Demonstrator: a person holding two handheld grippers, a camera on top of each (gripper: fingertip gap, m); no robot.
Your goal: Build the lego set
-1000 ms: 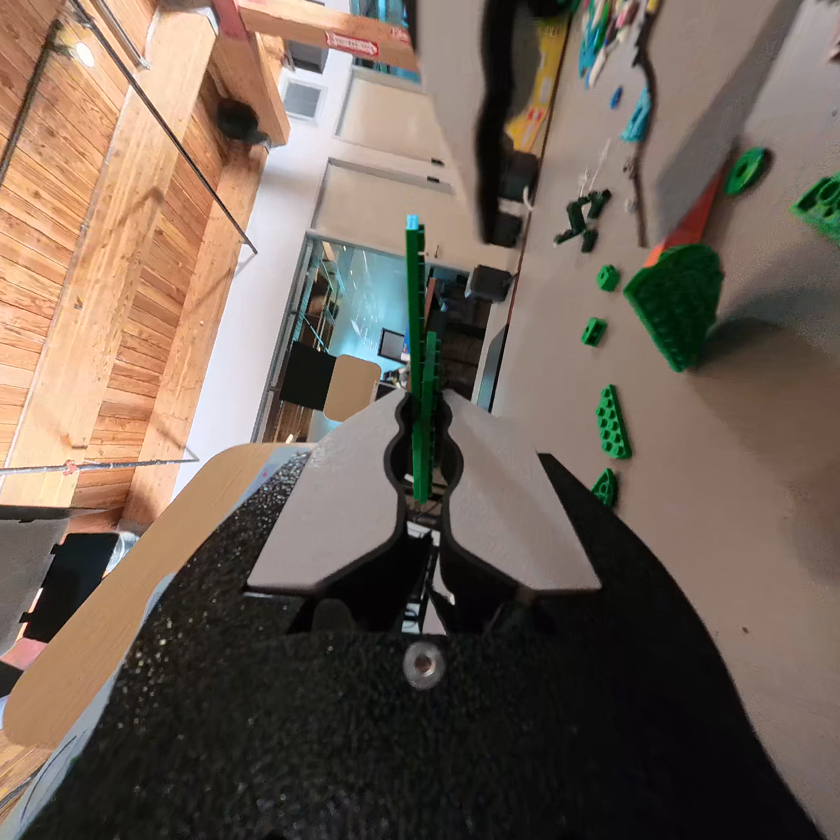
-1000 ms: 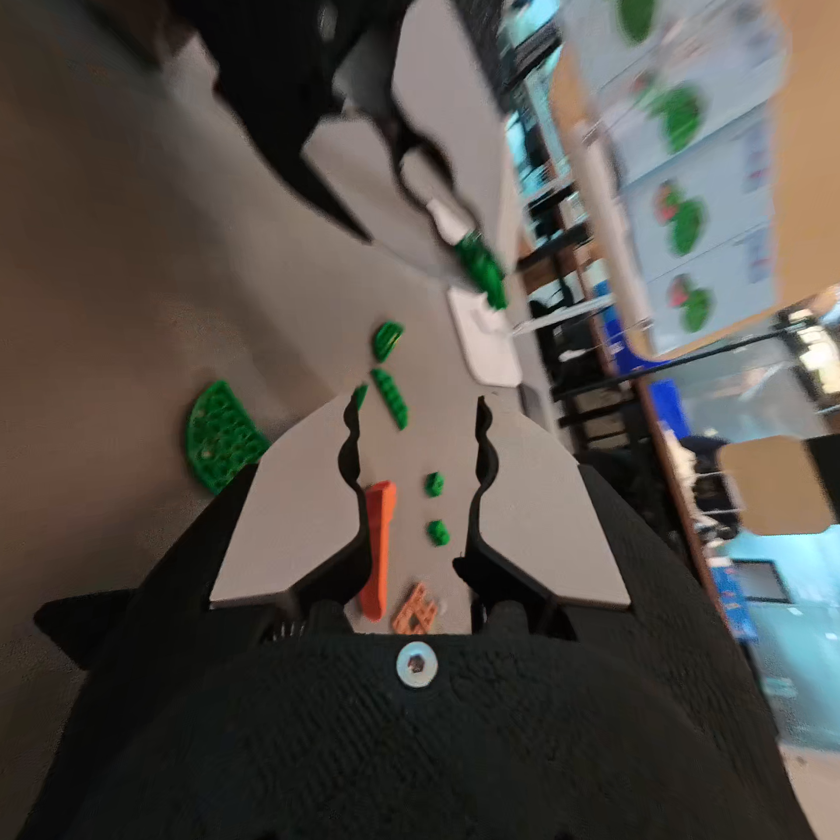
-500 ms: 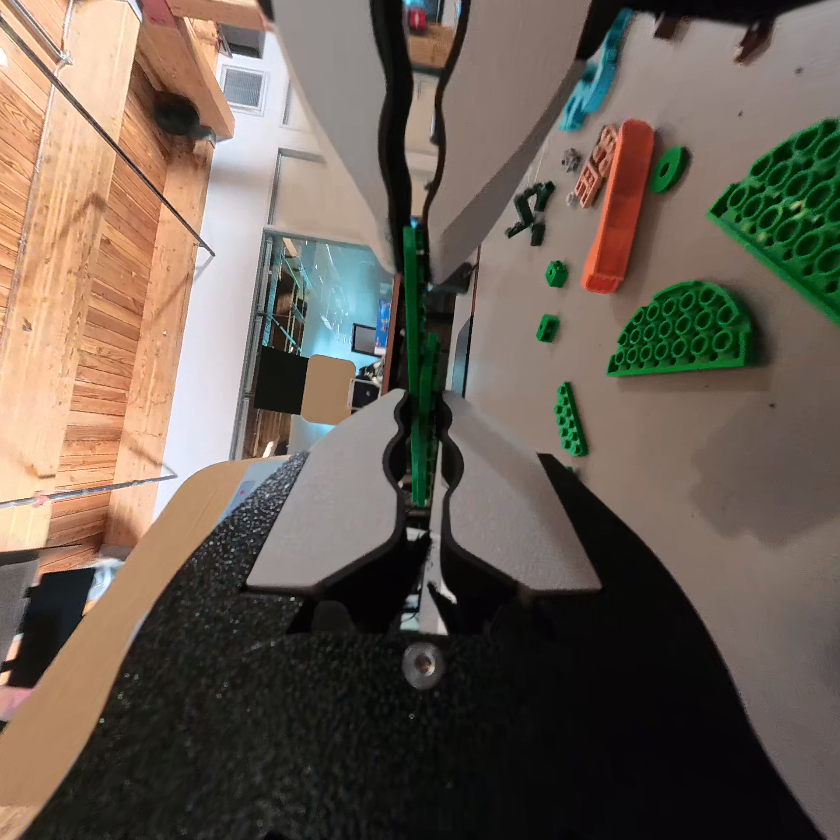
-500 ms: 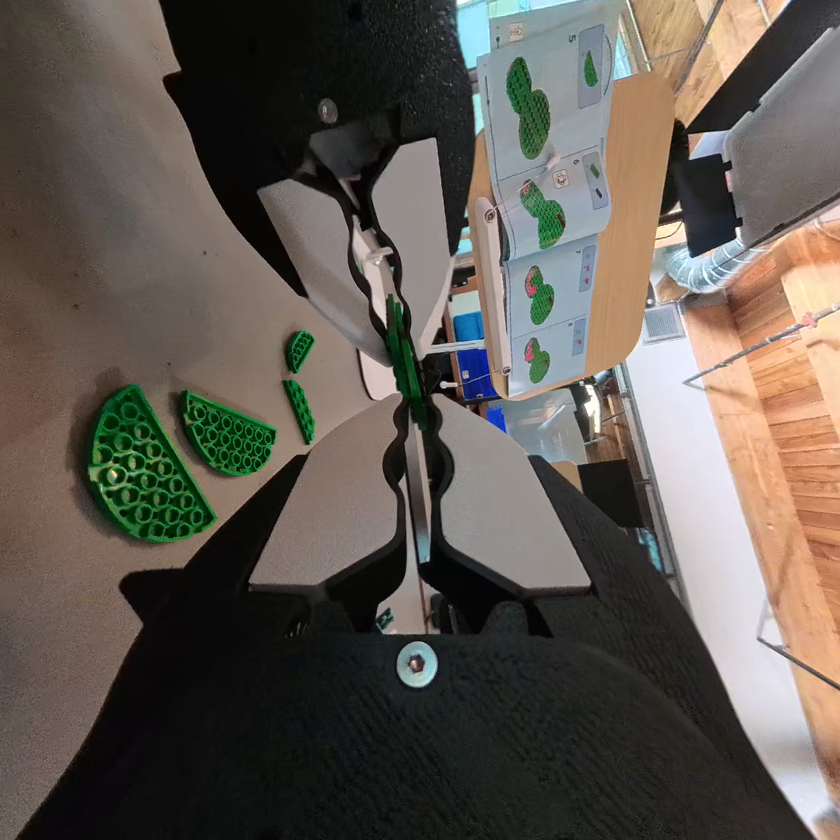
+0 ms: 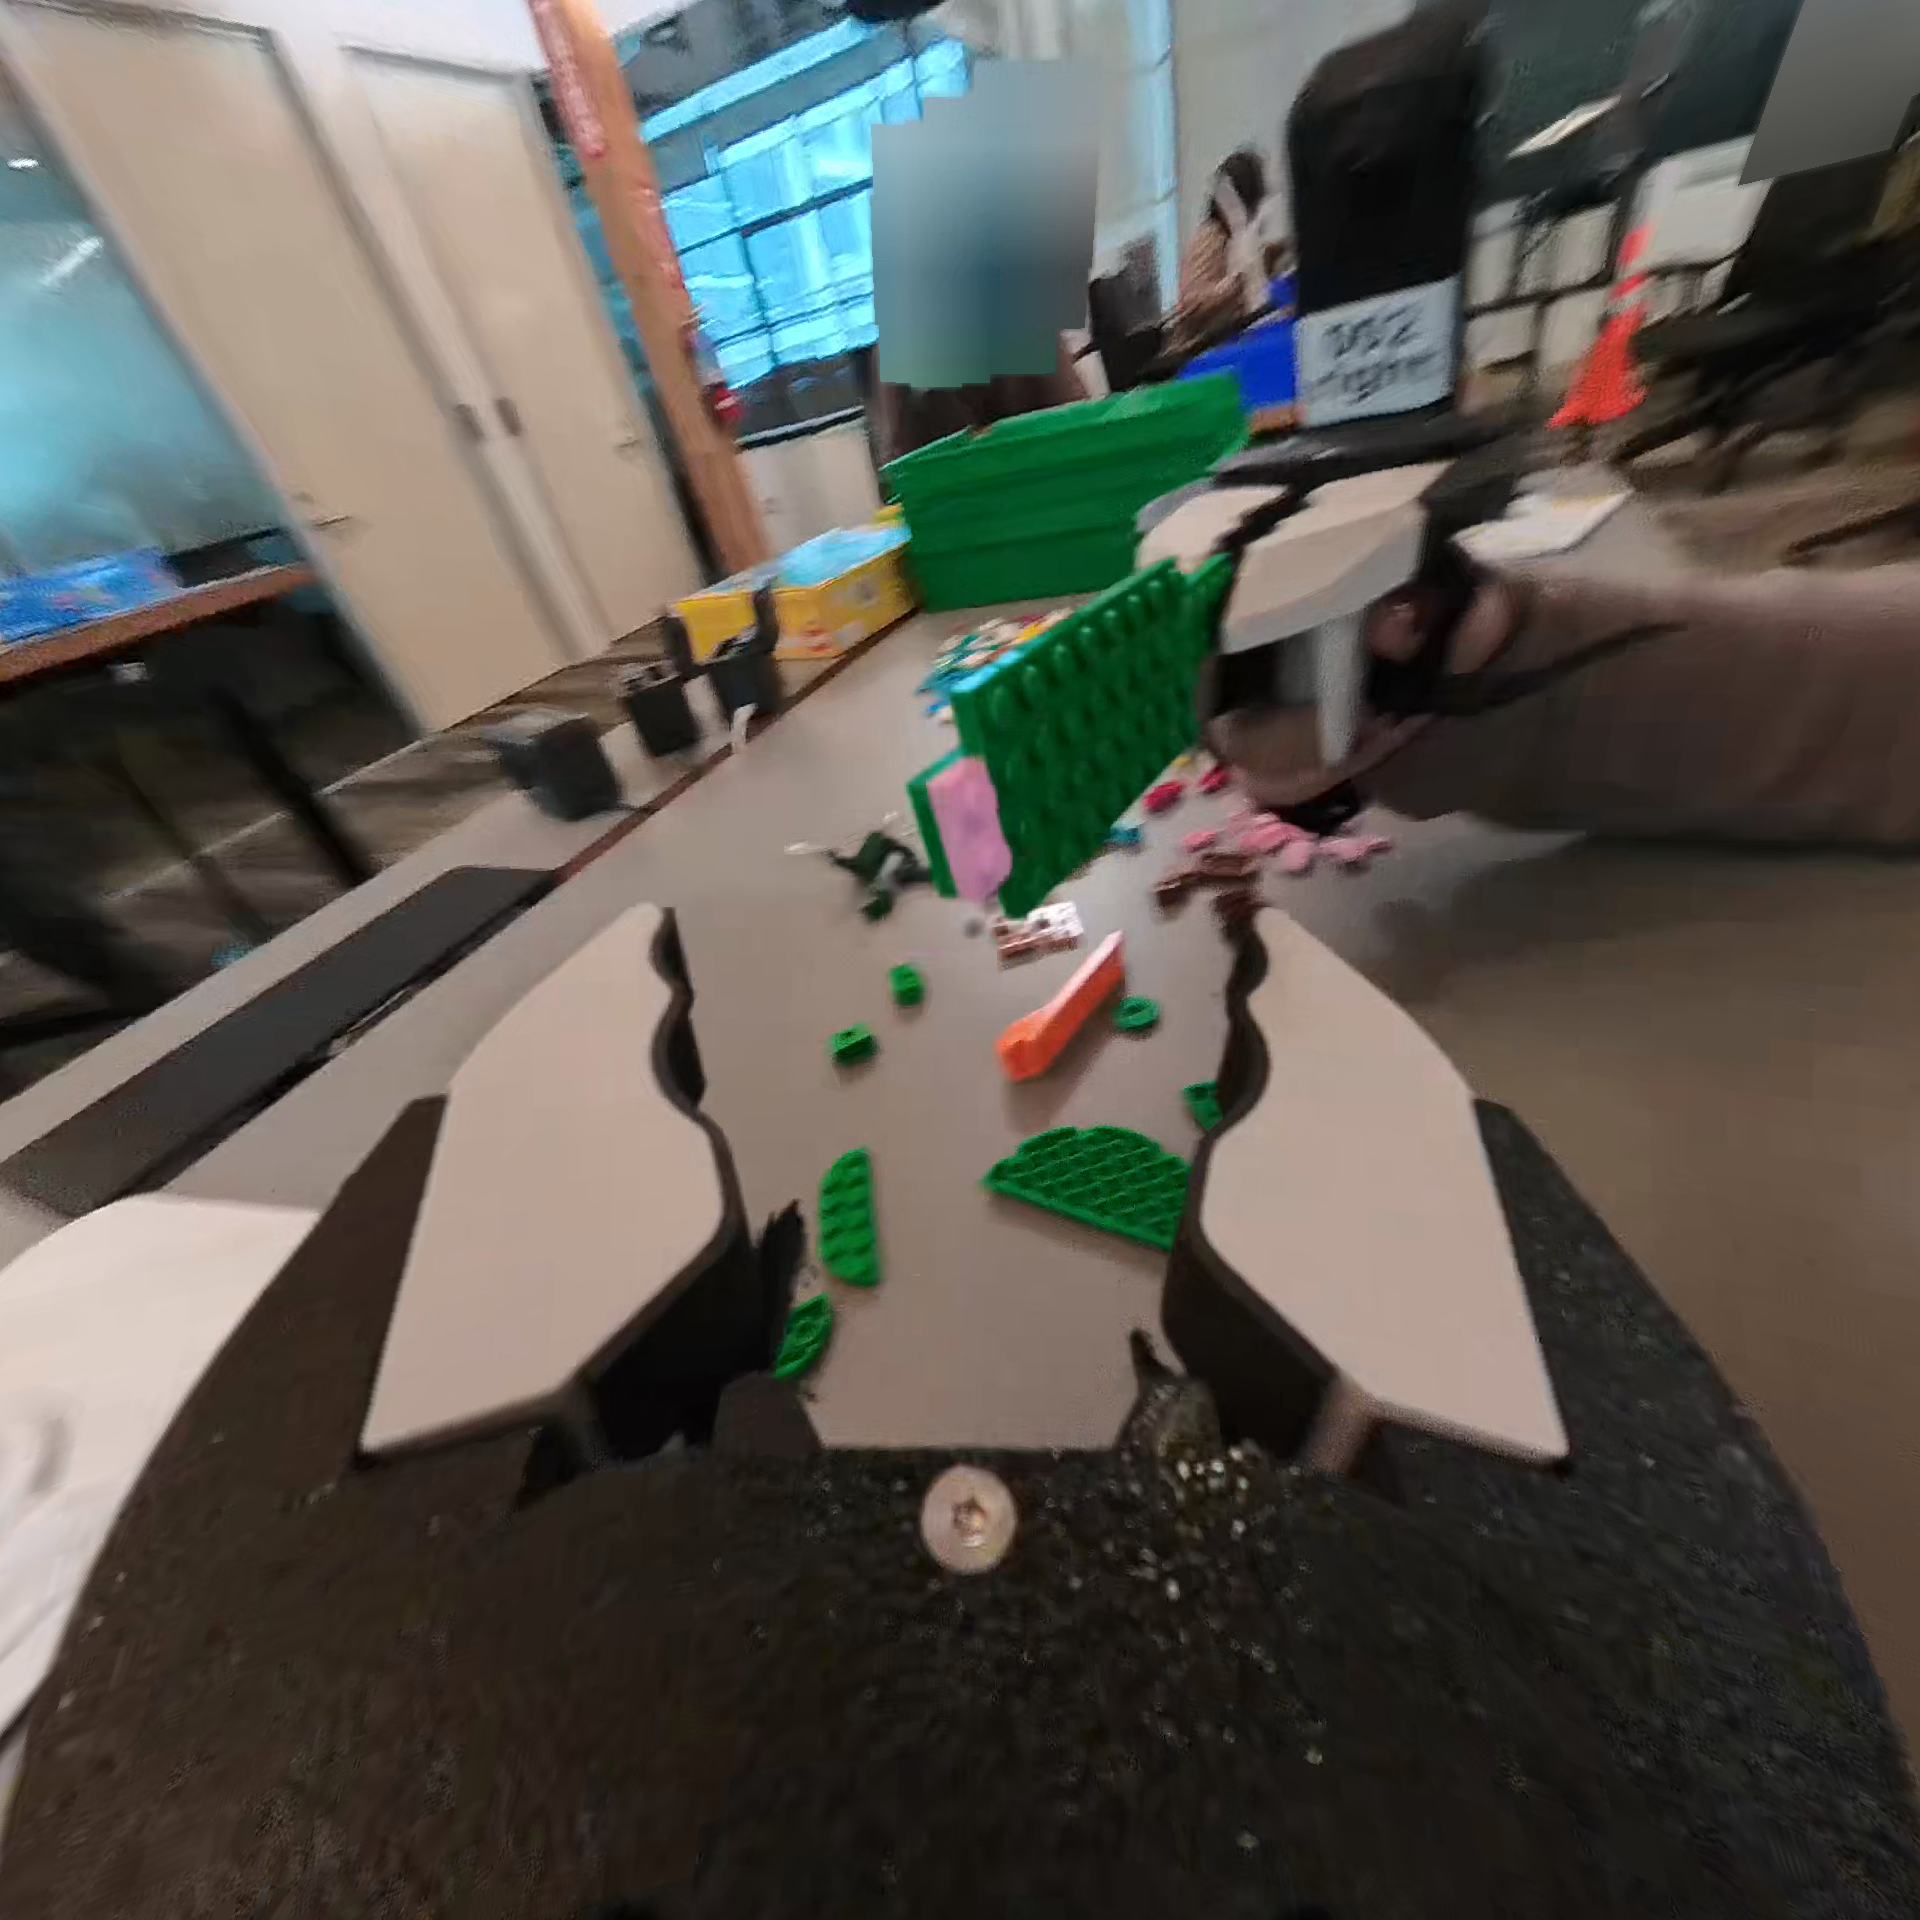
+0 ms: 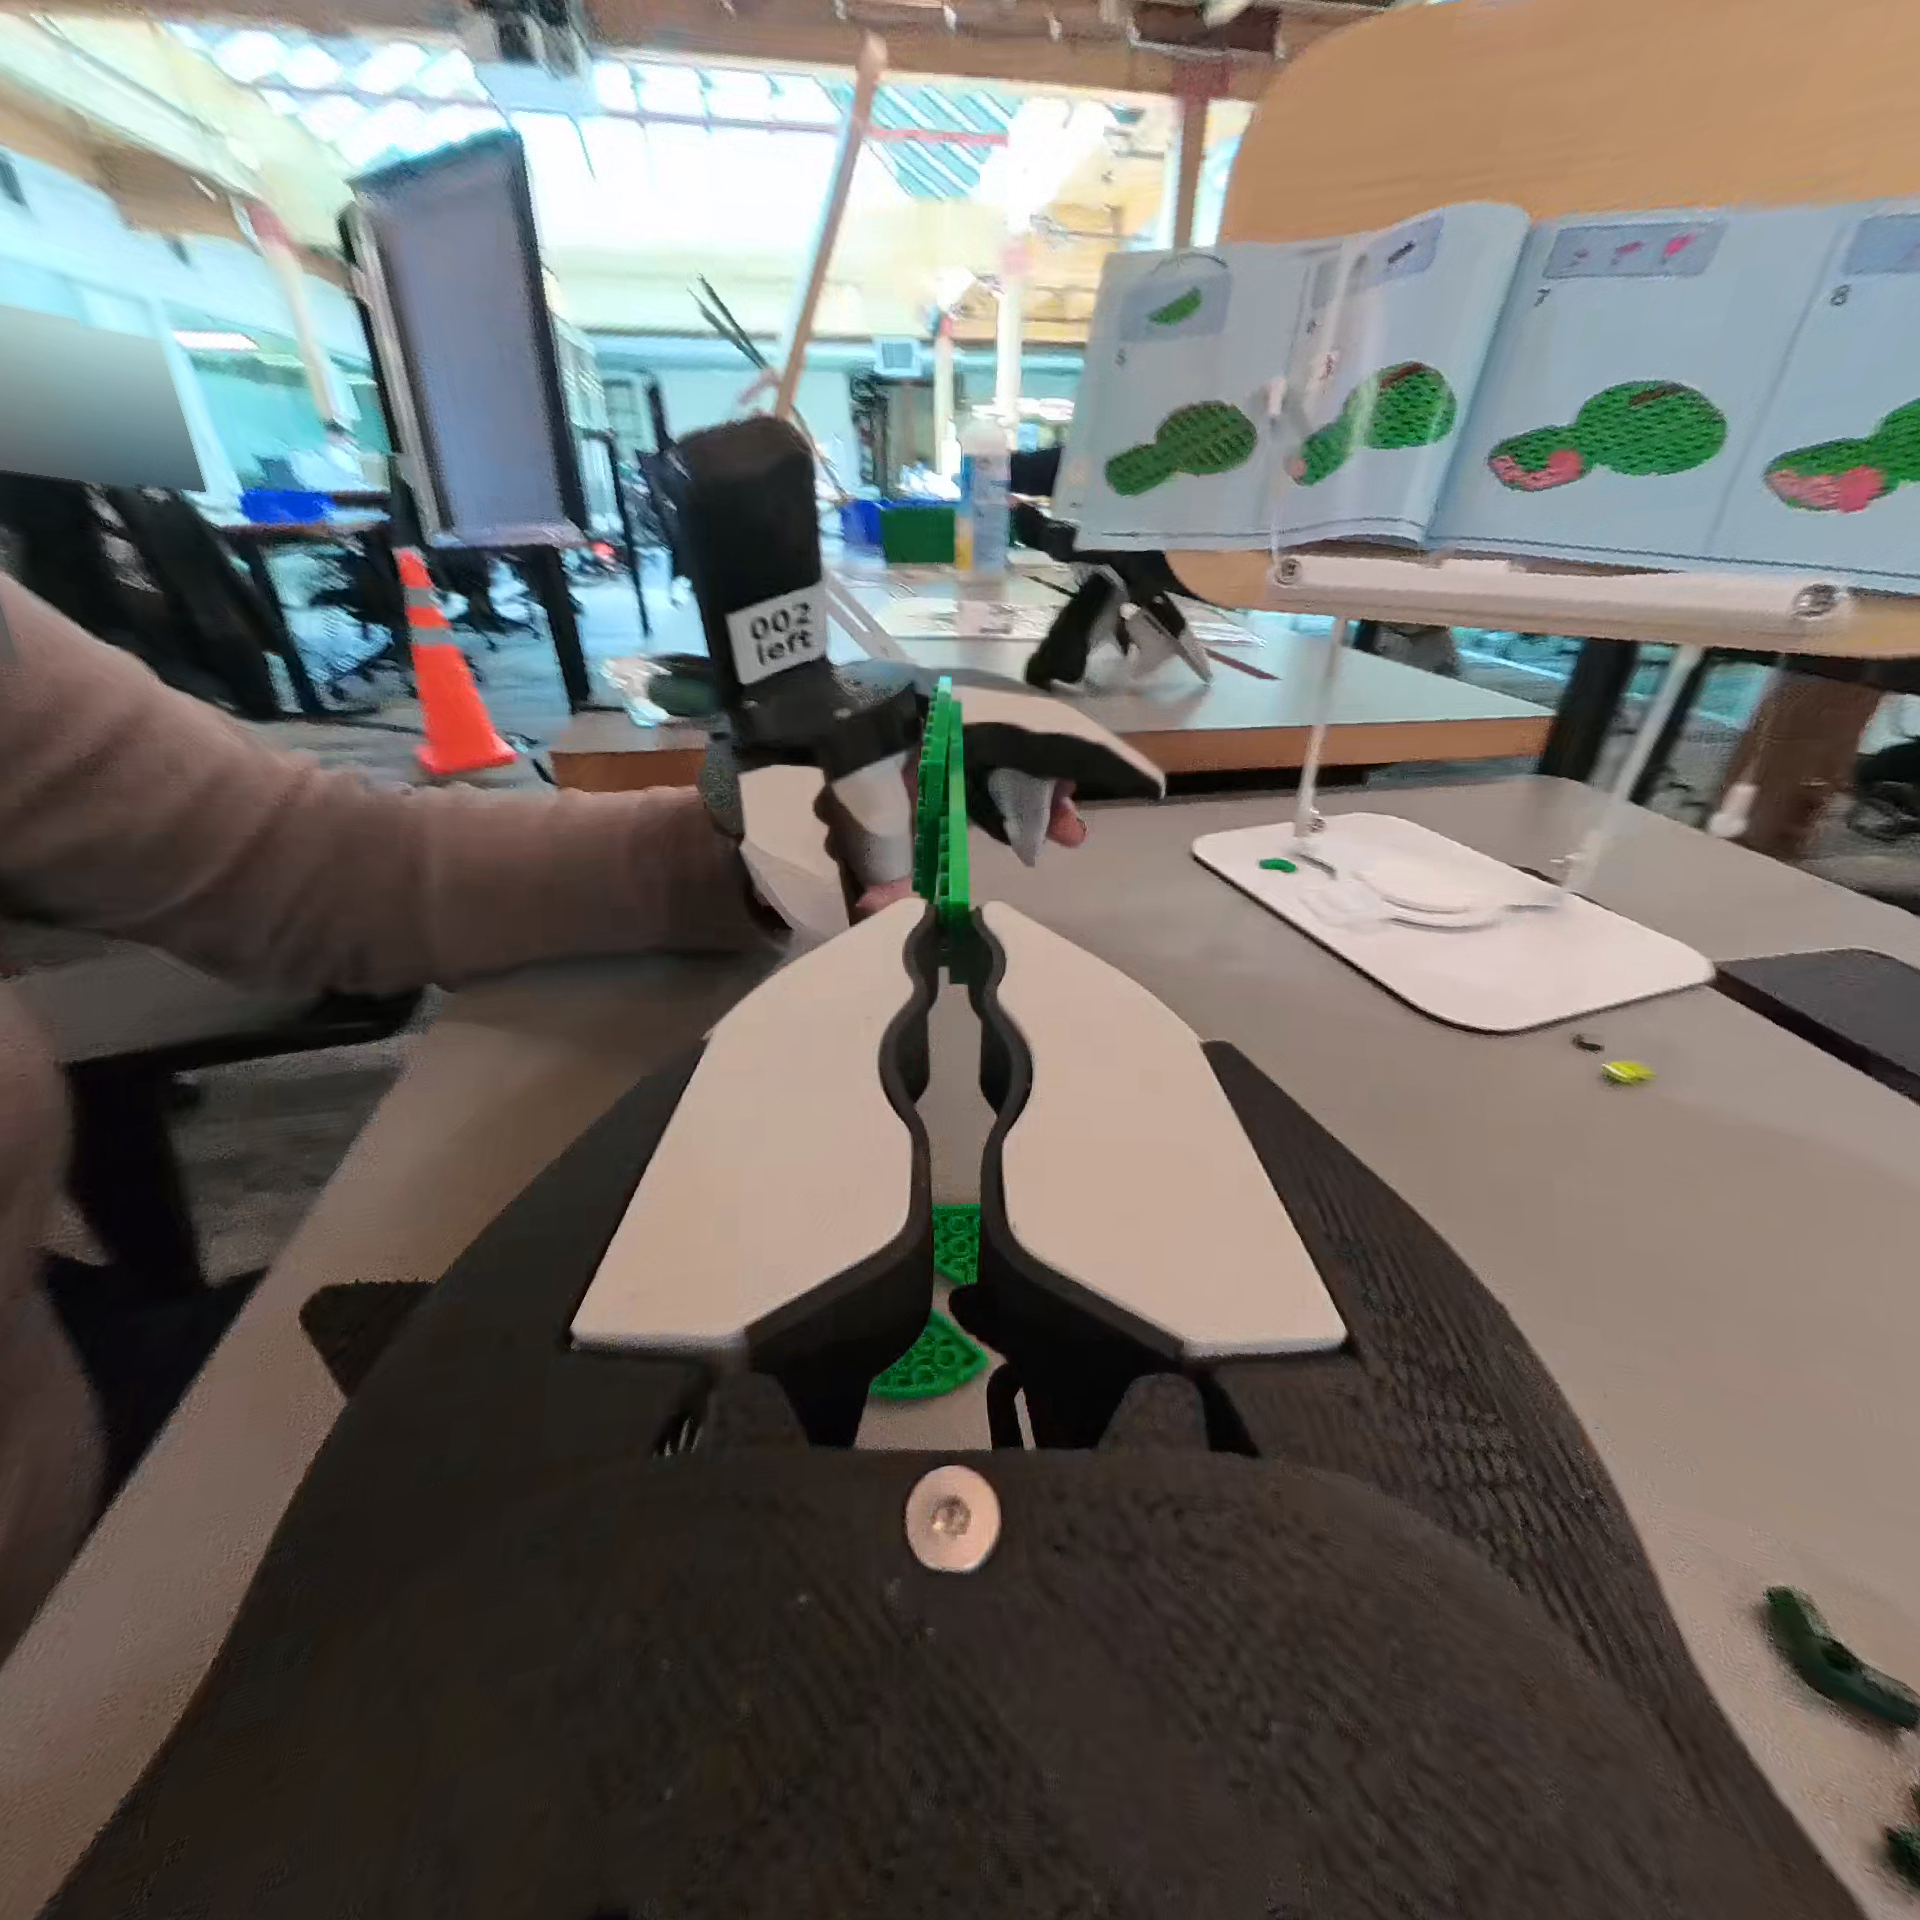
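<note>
The green studded plate (image 5: 1081,727), with a pink tile (image 5: 968,826) on its lower corner, hangs tilted above the worktop (image 5: 1558,1091), pinched by one edge in the right claw (image 6: 948,930), whose jaws are pressed together on it. In the right wrist view the plate (image 6: 940,810) stands edge-on, so its face is hidden. The left claw (image 5: 956,935) is spread wide and holds nothing. Below it on the worktop lie a green half-round plate (image 5: 1096,1179), small green wedge plates (image 5: 850,1216), an orange brick separator (image 5: 1060,1008) and blurred pink pieces (image 5: 1288,847). A yellow box (image 5: 800,603) and stacked green bins (image 5: 1049,499) sit further back, contents unclear. An open instruction booklet (image 6: 1507,384) stands on a stand.
</note>
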